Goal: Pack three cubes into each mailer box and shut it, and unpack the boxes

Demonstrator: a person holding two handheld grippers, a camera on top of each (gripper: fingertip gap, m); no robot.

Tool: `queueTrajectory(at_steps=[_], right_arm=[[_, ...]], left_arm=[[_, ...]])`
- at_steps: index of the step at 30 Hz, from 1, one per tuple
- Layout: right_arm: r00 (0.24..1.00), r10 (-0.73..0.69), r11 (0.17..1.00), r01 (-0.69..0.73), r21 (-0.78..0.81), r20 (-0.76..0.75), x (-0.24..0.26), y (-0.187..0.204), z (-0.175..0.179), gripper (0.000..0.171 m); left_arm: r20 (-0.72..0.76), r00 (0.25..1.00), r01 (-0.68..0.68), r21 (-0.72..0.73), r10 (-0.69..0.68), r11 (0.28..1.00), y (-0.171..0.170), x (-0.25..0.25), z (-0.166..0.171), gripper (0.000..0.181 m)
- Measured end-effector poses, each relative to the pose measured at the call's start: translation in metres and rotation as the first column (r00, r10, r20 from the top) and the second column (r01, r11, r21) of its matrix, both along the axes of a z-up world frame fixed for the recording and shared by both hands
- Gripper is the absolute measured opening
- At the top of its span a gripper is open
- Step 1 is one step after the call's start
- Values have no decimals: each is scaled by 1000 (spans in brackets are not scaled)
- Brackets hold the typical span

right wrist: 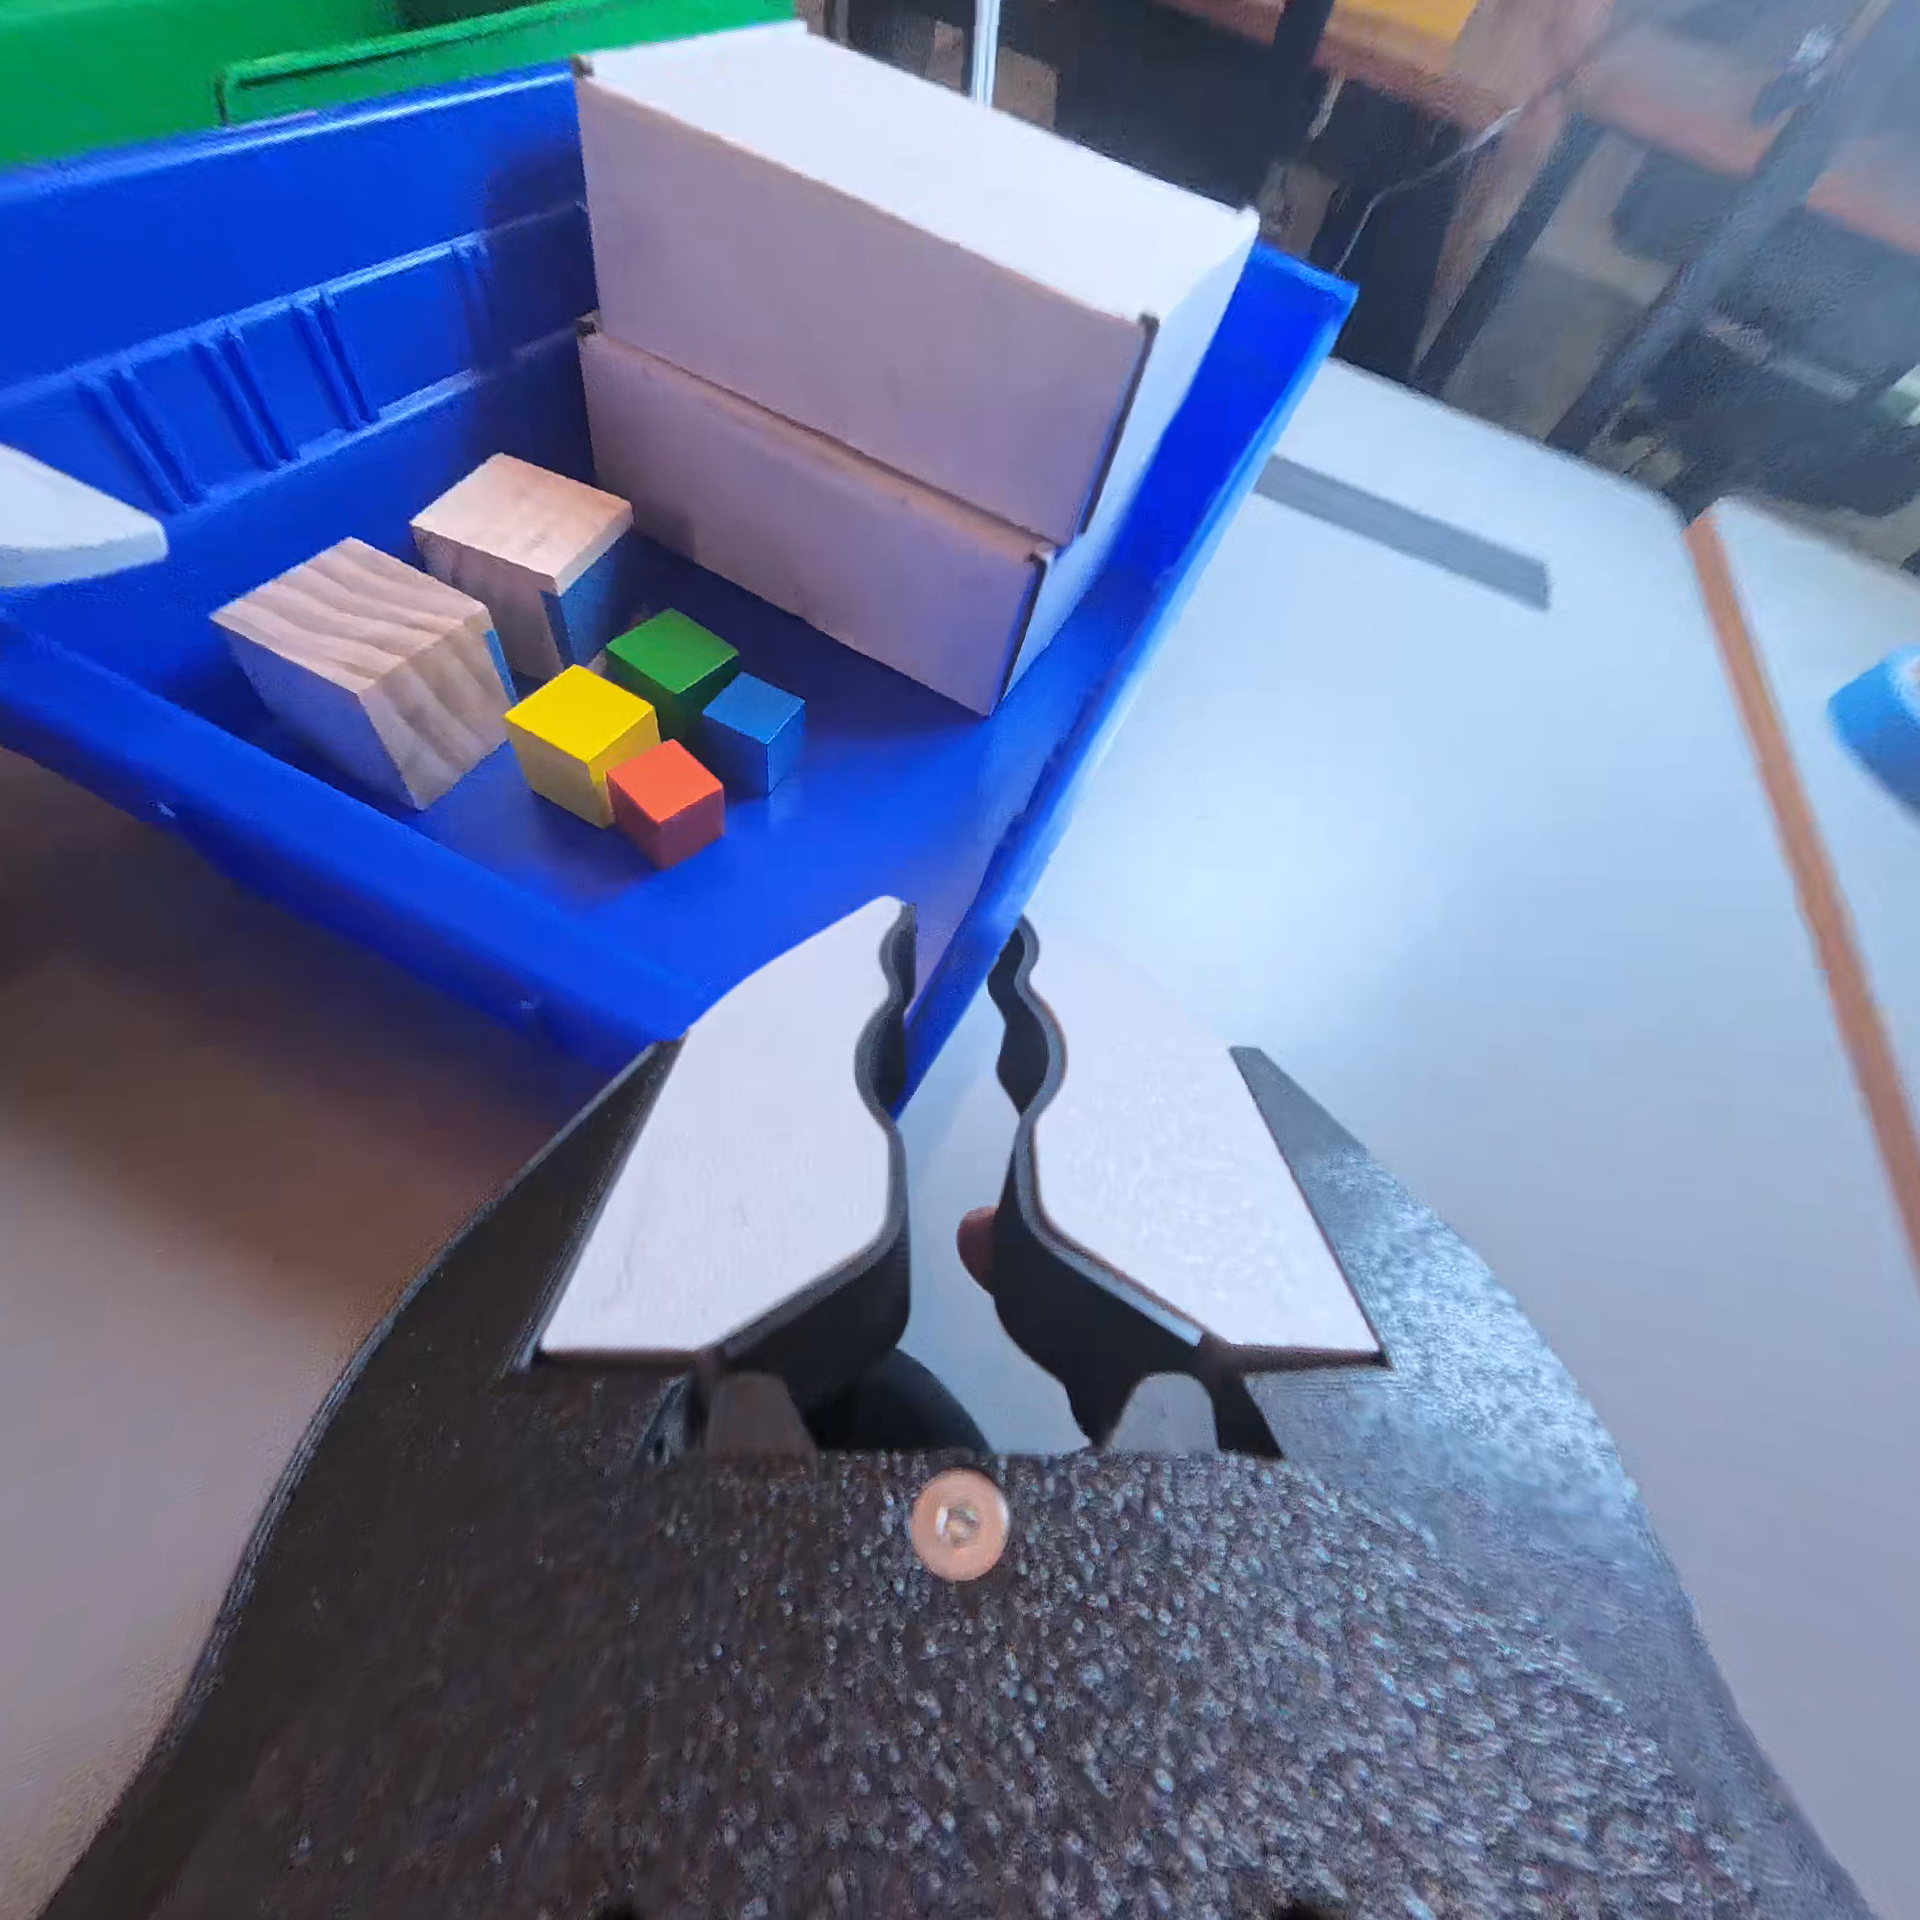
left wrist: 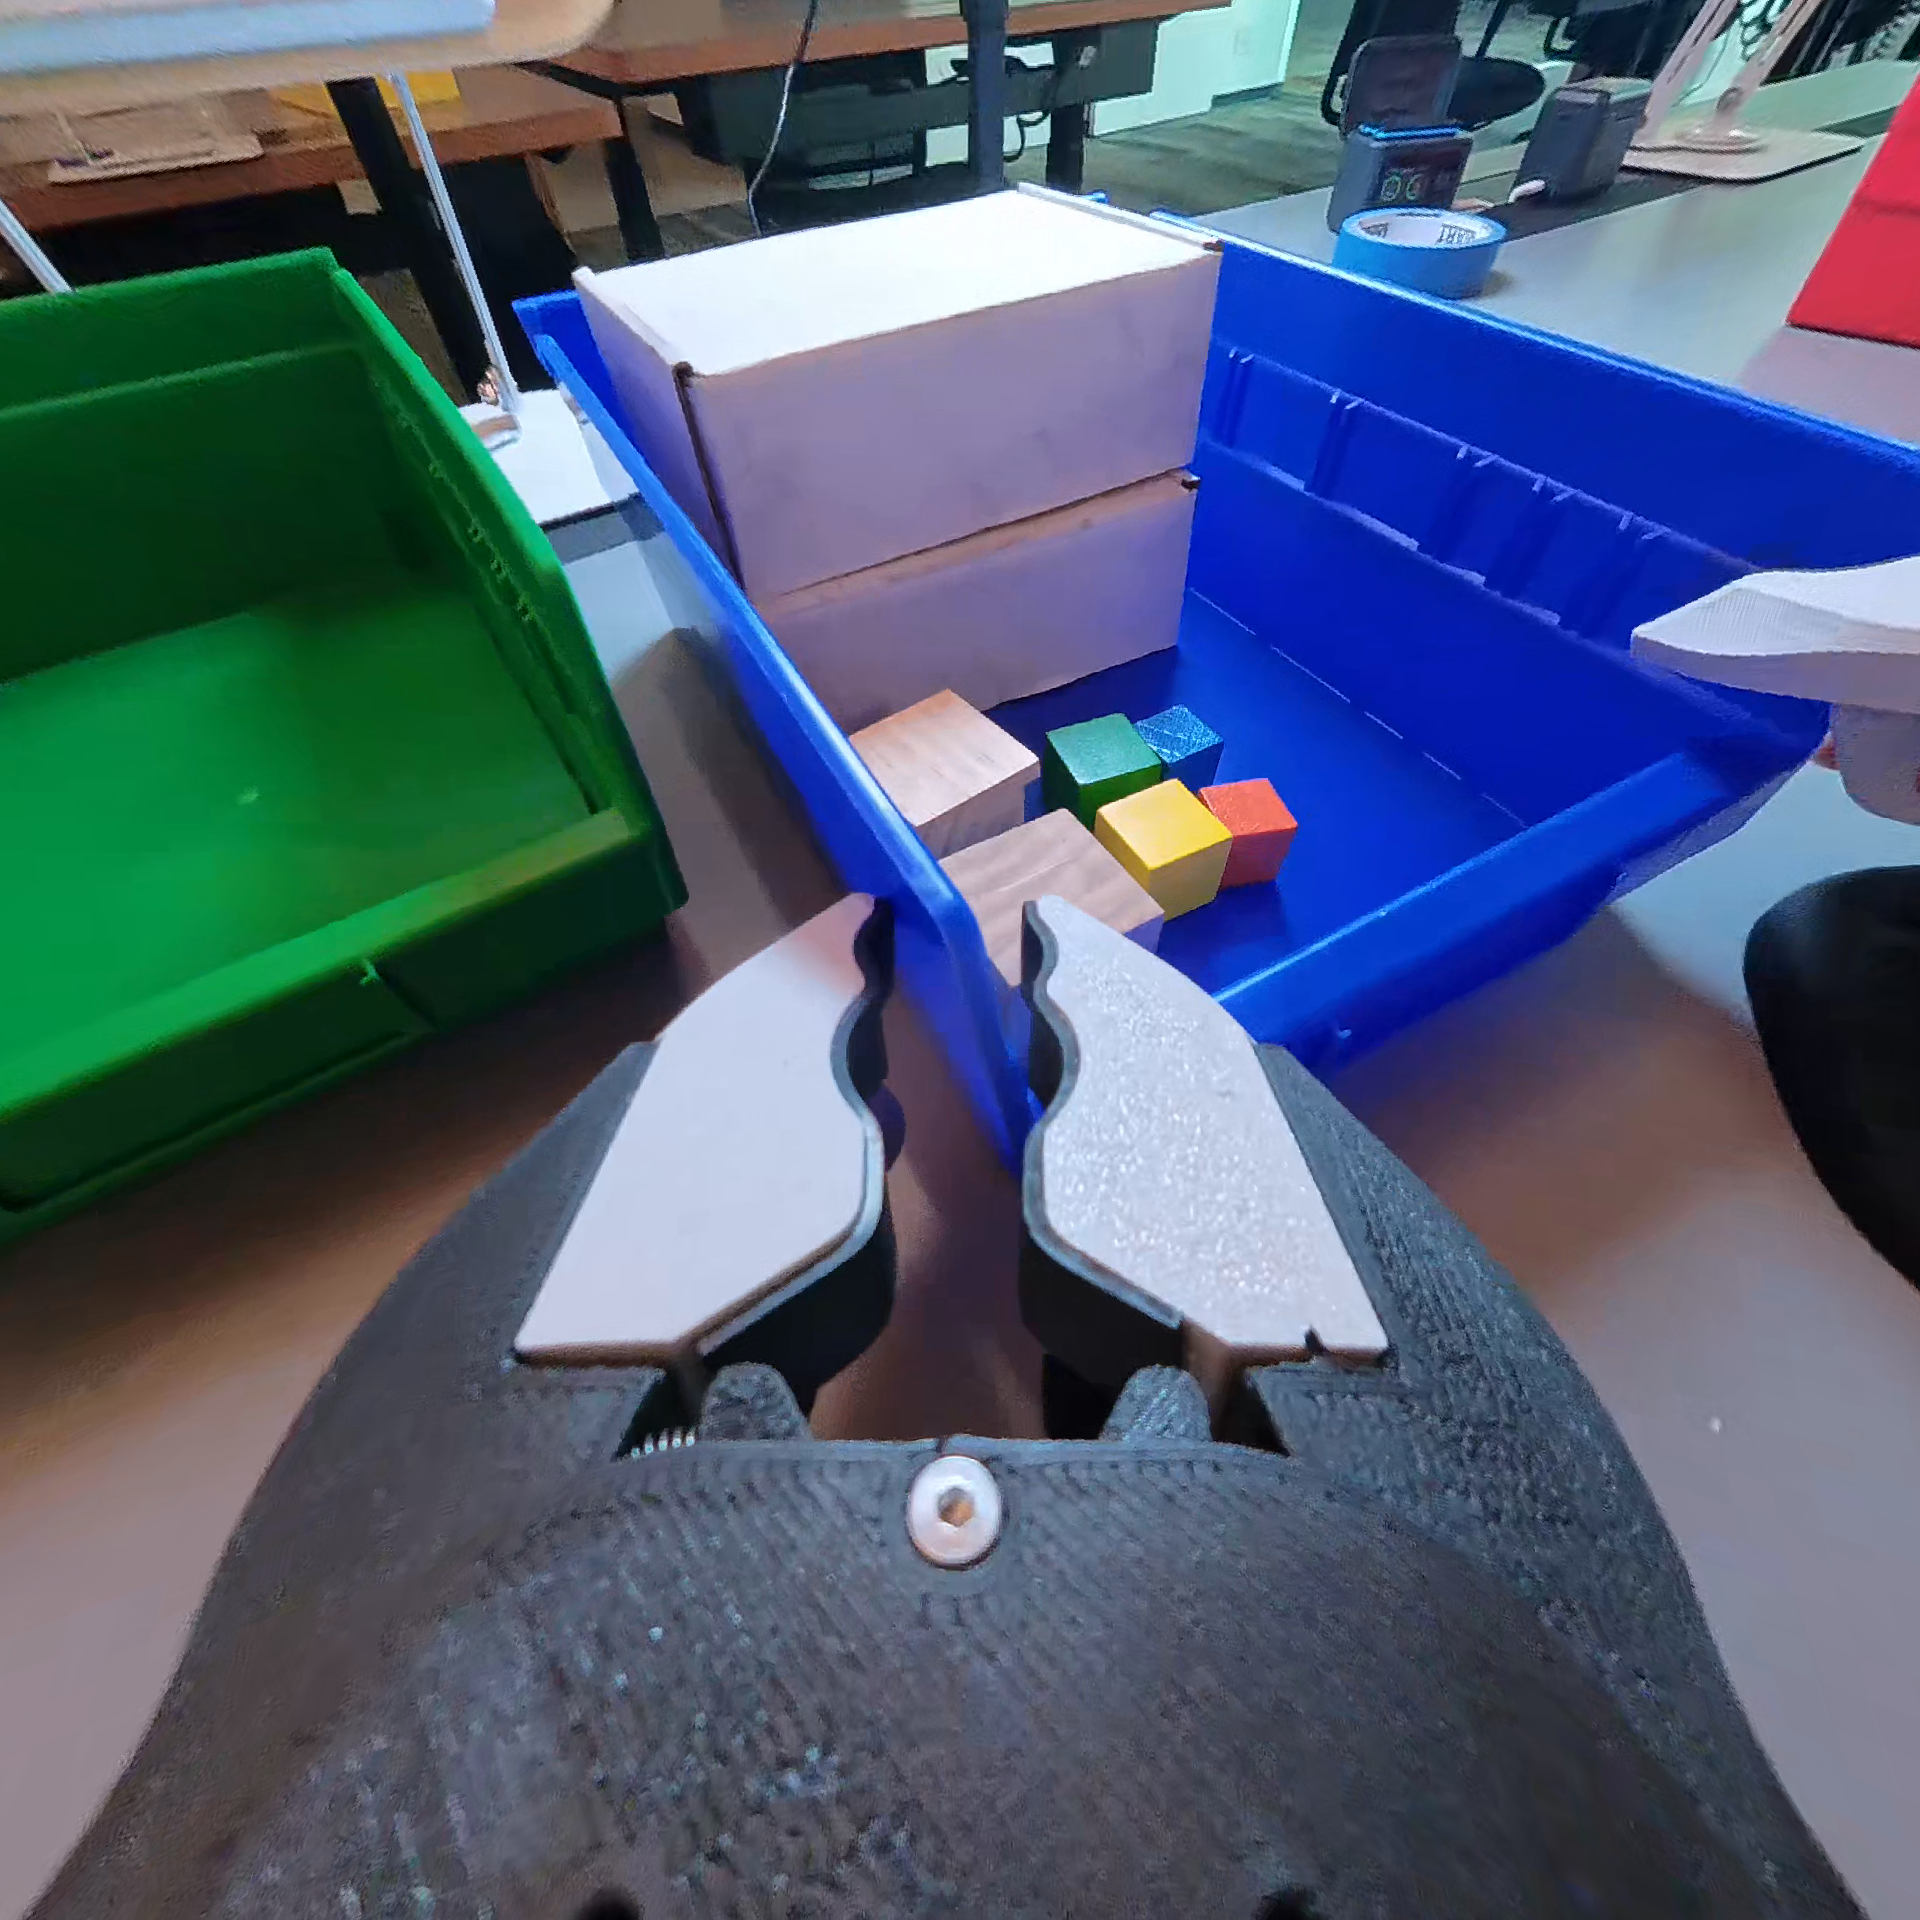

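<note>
— Boxes first: two shut white mailer boxes stacked at the blue bin's far end, cubes loose on its floor beside them.

— Why are both hand-held grippers low?

— Left hand-held gripper and right hand-held gripper each straddle a near bin corner, fingers slightly apart, holding nothing; likely lining up to reach in.

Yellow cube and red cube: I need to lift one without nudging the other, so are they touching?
Touching. In the right wrist view the yellow cube and red cube sit pressed together with no blue bin floor visible between them; the left wrist view agrees.
</note>
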State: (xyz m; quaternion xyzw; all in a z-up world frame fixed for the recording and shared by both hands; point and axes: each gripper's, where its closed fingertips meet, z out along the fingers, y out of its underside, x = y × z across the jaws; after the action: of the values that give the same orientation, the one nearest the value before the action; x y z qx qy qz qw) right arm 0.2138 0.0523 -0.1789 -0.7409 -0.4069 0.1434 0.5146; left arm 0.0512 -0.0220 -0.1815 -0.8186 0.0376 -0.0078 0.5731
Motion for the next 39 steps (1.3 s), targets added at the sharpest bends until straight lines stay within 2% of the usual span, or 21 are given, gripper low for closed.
queueTrajectory(at_steps=[2,5,10,14,19,23,28,32,39], right_arm=[[1000,-5,998,6,57,-14,5,-10,11,12],[998,-24,993,31,114,-66,17,-33,31,11],[990,42,974,-10,225,-137,20,-87,91,11],[971,179,953,-131,271,-157,-13,-126,132,10],[912,378,911,-336,240,-158,-93,-171,140,12],[840,518,850,-486,202,-160,-158,-209,126,12],[768,629,776,-612,152,-123,-221,-250,87,13],[740,665,747,-656,109,-106,-247,-259,62,14],[715,697,716,-691,102,-49,-287,-250,37,15]], left_arm=[[24,1000,8,23,-8,1000,-9,4,8,20],[-51,998,38,91,-33,995,-30,13,34,16],[-169,984,83,135,-60,987,-86,19,84,17],[-236,972,50,168,-9,984,-141,-4,124,19],[-395,915,-29,125,77,992,-214,-61,150,20],[-496,859,-123,34,124,992,-269,-108,139,22],[-460,868,-249,-75,188,965,-319,-159,105,21],[-423,878,-294,-103,226,950,-332,-179,87,21],[-403,870,-376,-165,286,912,-329,-214,53,21]])
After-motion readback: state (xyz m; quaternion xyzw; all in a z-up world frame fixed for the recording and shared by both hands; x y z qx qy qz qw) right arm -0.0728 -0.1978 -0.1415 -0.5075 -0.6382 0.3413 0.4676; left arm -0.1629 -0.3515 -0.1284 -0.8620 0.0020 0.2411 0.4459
